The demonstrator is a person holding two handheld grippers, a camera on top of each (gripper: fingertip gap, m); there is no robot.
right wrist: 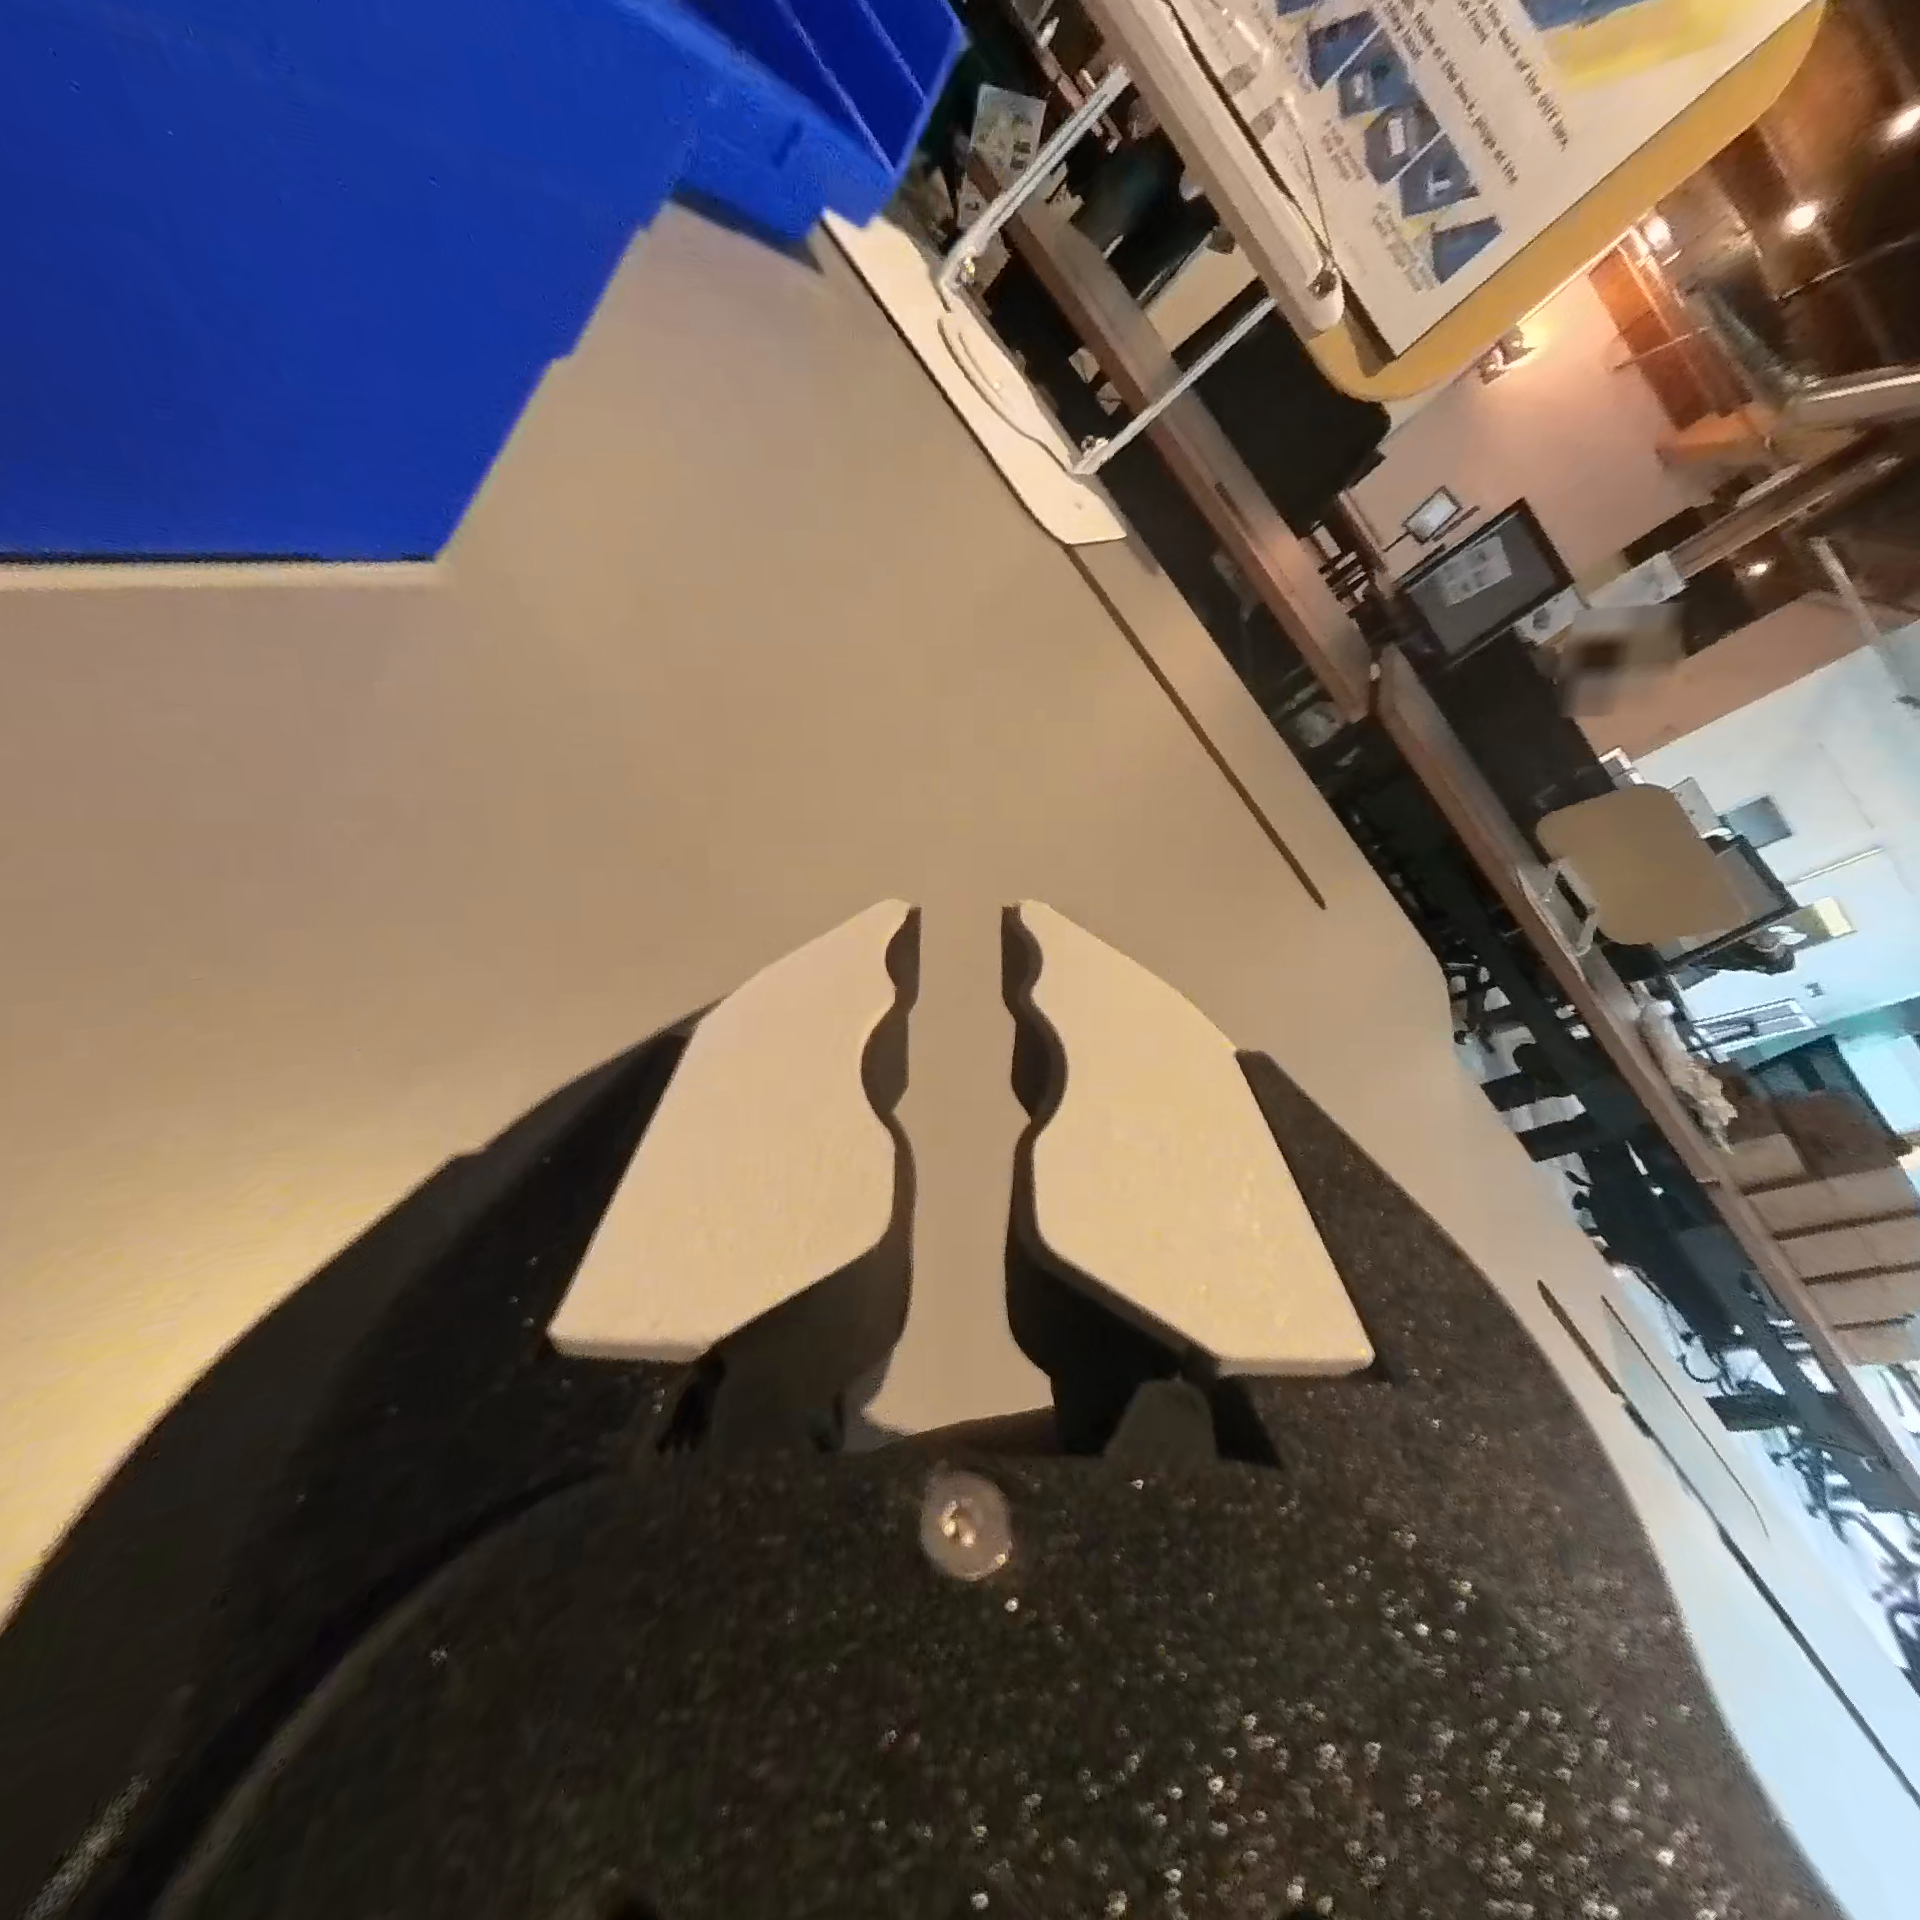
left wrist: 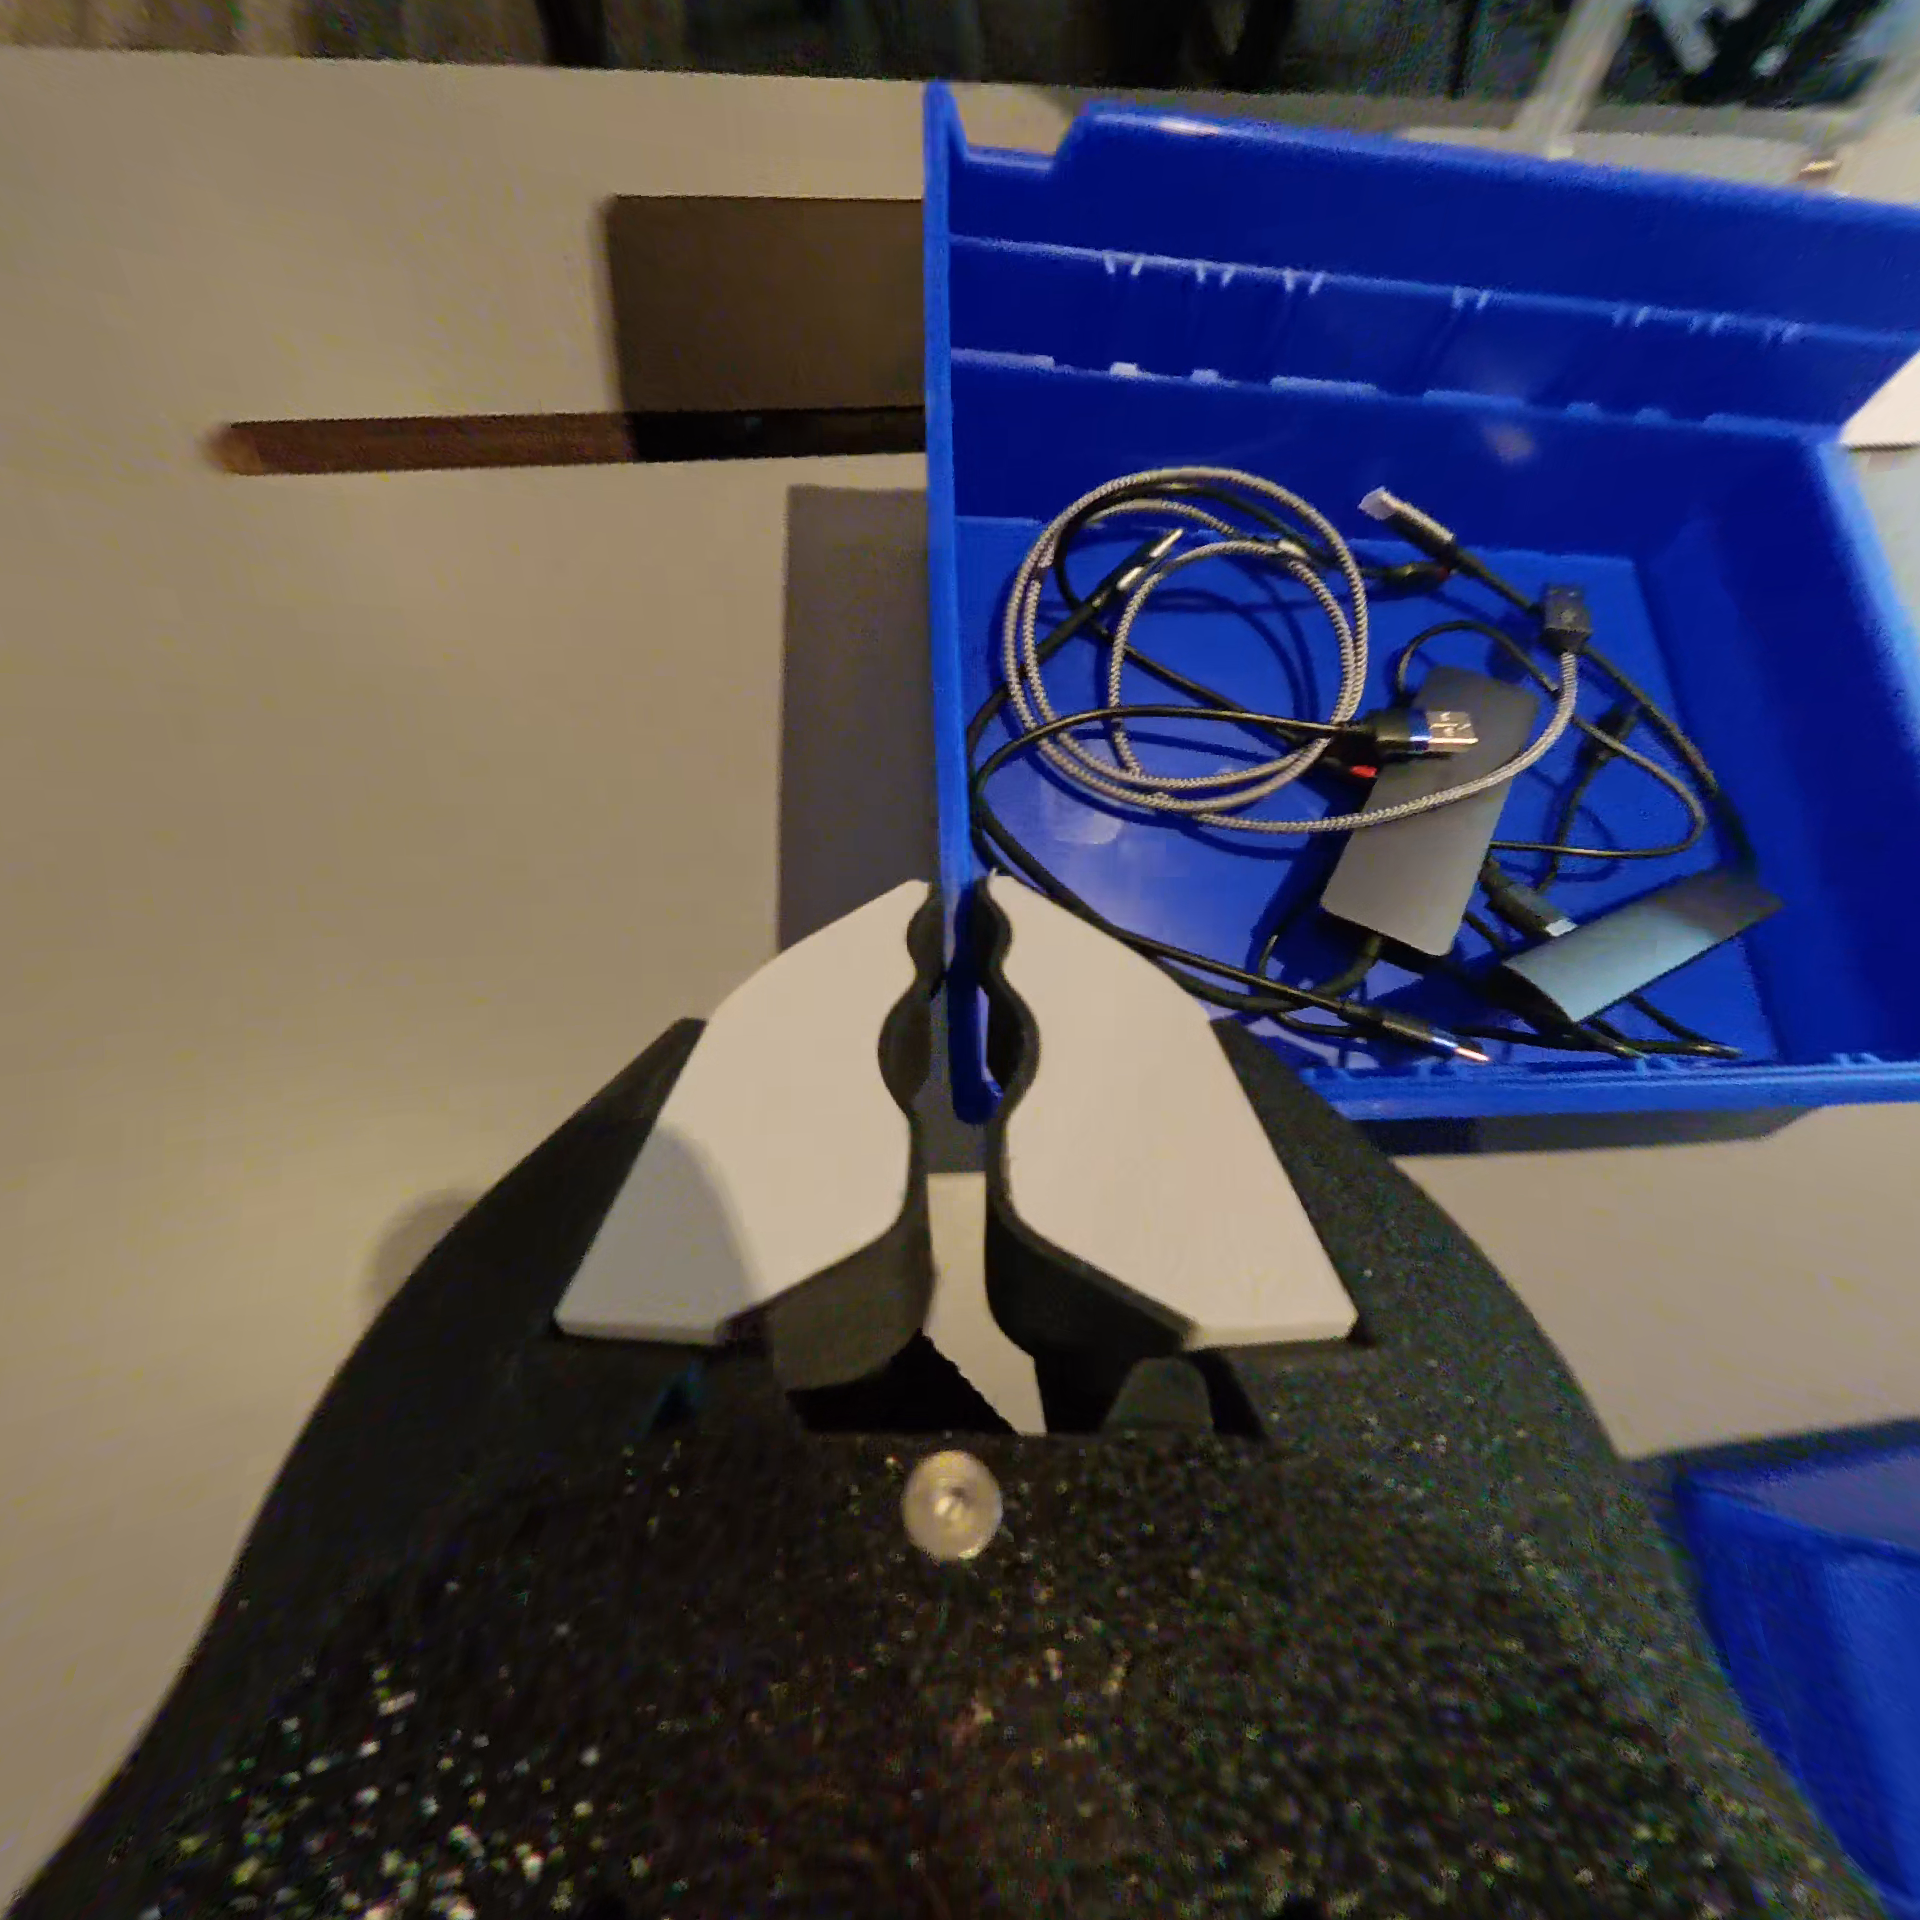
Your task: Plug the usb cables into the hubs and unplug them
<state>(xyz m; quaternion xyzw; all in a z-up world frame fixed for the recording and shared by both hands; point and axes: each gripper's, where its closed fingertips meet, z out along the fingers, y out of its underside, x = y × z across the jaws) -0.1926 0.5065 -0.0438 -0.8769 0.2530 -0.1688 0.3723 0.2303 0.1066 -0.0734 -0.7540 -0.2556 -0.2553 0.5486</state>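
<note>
Left gripper (left wrist: 961, 914) and right gripper (right wrist: 961, 920) are held empty, jaws slightly parted.
No plugging is judged begun: cables (left wrist: 1184, 665) and hubs (left wrist: 1423, 810) lie loose in the blue bin (left wrist: 1351, 436).

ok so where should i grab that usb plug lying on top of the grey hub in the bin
Take the USB plug by its dark moulded body behind the metal tip, coming from above. It lies flat across the grey hub in the blue bin, metal end pointing right, so pinch its long sides.
</note>
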